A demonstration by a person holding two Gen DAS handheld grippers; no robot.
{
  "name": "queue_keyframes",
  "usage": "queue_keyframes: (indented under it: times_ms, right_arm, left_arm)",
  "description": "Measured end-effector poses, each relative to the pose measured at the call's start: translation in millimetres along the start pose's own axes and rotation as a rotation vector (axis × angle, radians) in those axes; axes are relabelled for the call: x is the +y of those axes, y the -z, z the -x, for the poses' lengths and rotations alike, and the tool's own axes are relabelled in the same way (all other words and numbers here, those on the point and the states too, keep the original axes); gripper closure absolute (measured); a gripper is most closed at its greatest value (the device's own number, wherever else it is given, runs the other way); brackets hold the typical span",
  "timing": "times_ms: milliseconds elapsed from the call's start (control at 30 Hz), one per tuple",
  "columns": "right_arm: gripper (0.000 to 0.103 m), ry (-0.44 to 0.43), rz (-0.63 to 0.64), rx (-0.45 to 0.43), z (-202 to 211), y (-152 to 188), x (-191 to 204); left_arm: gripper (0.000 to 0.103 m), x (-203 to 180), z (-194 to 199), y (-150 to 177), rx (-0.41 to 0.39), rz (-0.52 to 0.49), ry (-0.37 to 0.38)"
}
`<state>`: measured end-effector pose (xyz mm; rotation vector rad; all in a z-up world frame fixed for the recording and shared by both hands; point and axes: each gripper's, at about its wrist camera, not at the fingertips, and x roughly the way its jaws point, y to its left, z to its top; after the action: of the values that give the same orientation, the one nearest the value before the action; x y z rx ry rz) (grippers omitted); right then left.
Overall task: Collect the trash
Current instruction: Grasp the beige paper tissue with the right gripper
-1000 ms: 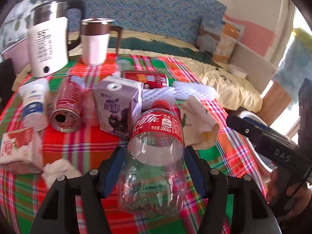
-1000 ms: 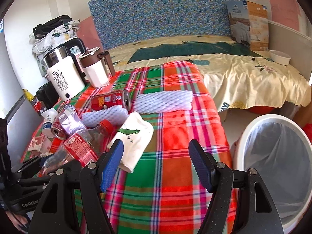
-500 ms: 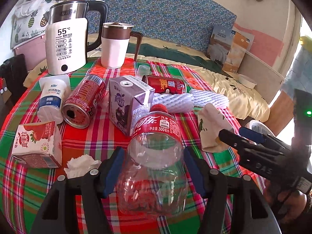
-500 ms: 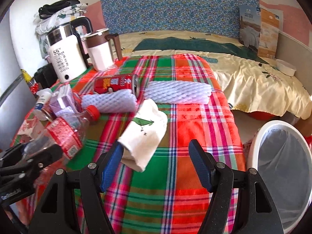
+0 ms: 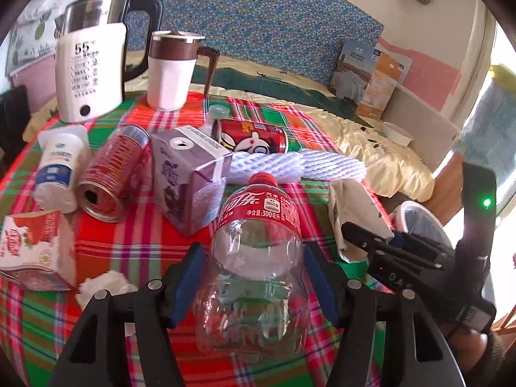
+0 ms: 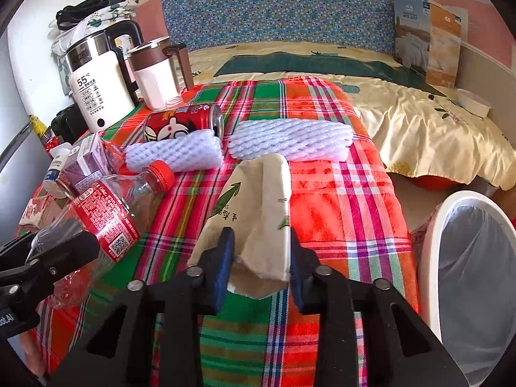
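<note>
Left gripper (image 5: 254,287) clamps the bottle (image 5: 254,258), right gripper (image 6: 259,267) is closing on the paper bag (image 6: 258,213) by the table's (image 6: 338,225) right edge, long axis along the fingers, bin (image 6: 432,258) just right.

Trash bin (image 6: 467,258) cut by right frame edge. Red carton (image 5: 32,251) clipped at left edge. Kettle (image 5: 90,71) small print illegible.

Home bedroom: bed (image 6: 419,122), headboard (image 6: 290,6), kettle (image 5: 90,71) on plaid table (image 6: 338,200)
</note>
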<state>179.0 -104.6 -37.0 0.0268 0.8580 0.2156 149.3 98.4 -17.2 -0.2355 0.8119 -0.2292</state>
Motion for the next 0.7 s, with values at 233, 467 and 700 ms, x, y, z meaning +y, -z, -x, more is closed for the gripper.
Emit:
queue_keyframes:
  times_ms: [233,467,700]
  right_arm:
    - [0.082,-0.033,-0.033,-0.018,4,1,-7]
    - [0.083,-0.026,-0.036,-0.036,14,5,-11]
    - [0.083,-0.016,-0.071,-0.088,44,9,-27]
  left_arm:
    - [0.041,-6,-6,0,0.022,-0.012,-0.011]
    - [0.042,-18,-3,5,0.018,-0.041,-0.001]
    - [0.042,-36,12,4,-0.022,-0.076,-0.002]
